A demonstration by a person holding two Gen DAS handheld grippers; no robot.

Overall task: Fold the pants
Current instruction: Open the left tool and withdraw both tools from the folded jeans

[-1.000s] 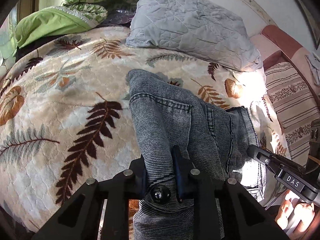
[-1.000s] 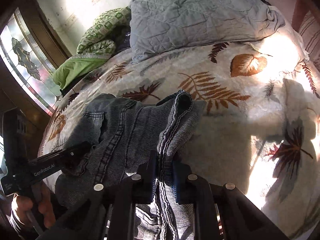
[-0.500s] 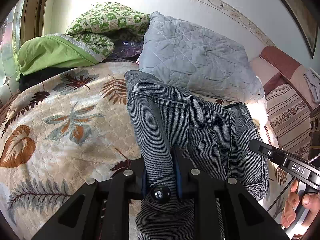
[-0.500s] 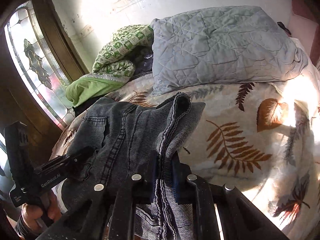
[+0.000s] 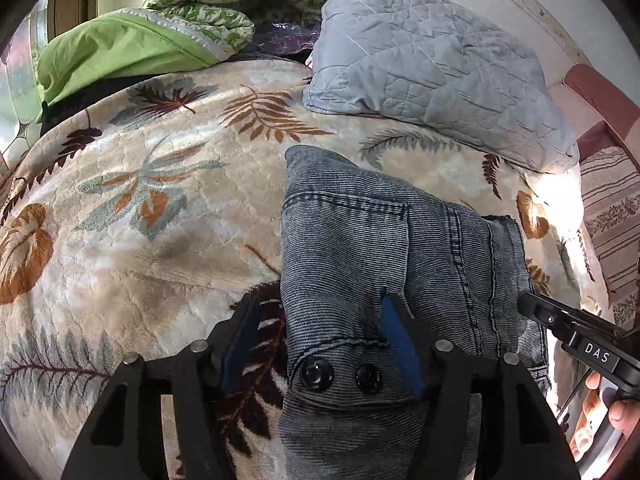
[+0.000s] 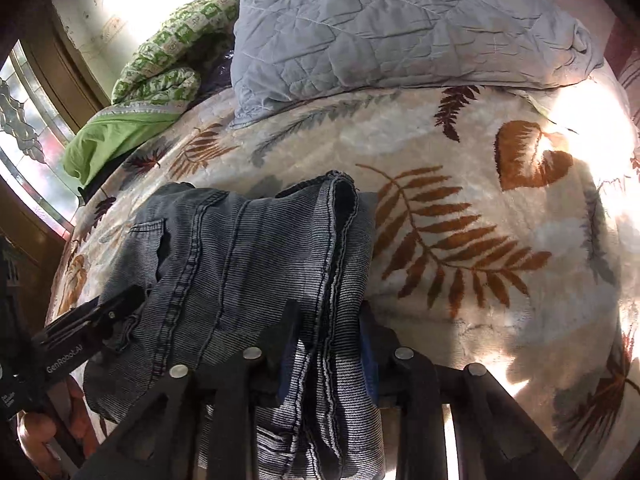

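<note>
Left wrist view takes in most of a bed [image 5: 132, 220] covered by a cream blanket printed with brown, rust and grey leaves. At the head of the bed a pale blue quilted pillow [image 5: 424, 68] lies toward the right side, and a heap of green bedding [image 5: 132, 48] with a green-and-white patterned cover sits at the left corner by the window. A striped pink cloth [image 5: 608, 232] shows past the bed's right edge.

Grey-blue denim pants [image 5: 360, 264] lie bunched near the foot edge of the bed, roughly in the middle, with a back pocket facing up and two dark snap buttons on the waistband nearest the camera. Right wrist view shows the same pants [image 6: 248, 264] from the other side, folded lengthwise so that several seam edges stack along their right border, with sunlight falling across the blanket [image 6: 480, 208] beside them.

Nearer the foot edge, the left gripper [image 5: 320, 340] stands with its blue-padded fingers wide apart, one on each side of the waistband and neither pressing it. The right gripper [image 6: 328, 344] has its fingers spread a little as well, with the stacked denim edges running loosely between them; whether the pads touch the cloth cannot be told. Each gripper also appears at the side of the other view, with fingers of the person's hand [image 5: 600, 412] wrapped round the handle.
</note>
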